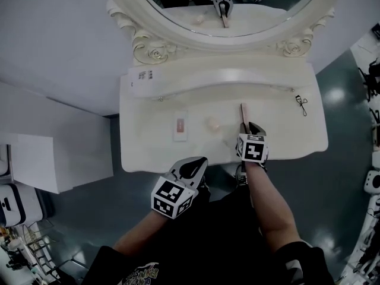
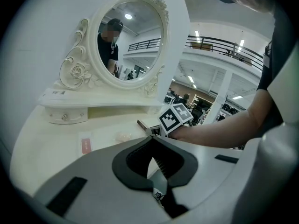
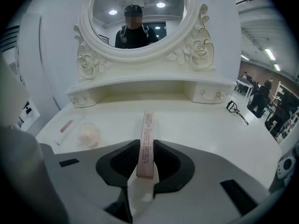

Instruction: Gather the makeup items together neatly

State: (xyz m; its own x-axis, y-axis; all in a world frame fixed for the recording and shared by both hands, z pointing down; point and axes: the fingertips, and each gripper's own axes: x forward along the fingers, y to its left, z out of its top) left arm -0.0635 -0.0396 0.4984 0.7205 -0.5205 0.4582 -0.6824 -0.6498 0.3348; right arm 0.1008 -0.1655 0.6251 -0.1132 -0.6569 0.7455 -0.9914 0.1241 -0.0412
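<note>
Right gripper view shows you the slim pink box clamped by its near end in your right gripper, with most of its length sticking out ahead toward the mirror. Whether its far tip rests on the worktop is not clear.

From the box in the head view, the round puff lies near at 9 o'clock. The flat sachet is further out the same way. The eyelash curler sits well apart at 2 o'clock, close to the worktop's right edge.

Your left gripper is closed with nothing in it, at the front edge.

Because you hold the box only by its end, it could swivel in the pads if the far tip catches the worktop. Swing it left too low and the tip may knock the puff away. The curler could be nudged over the edge if you approach it from the left.
</note>
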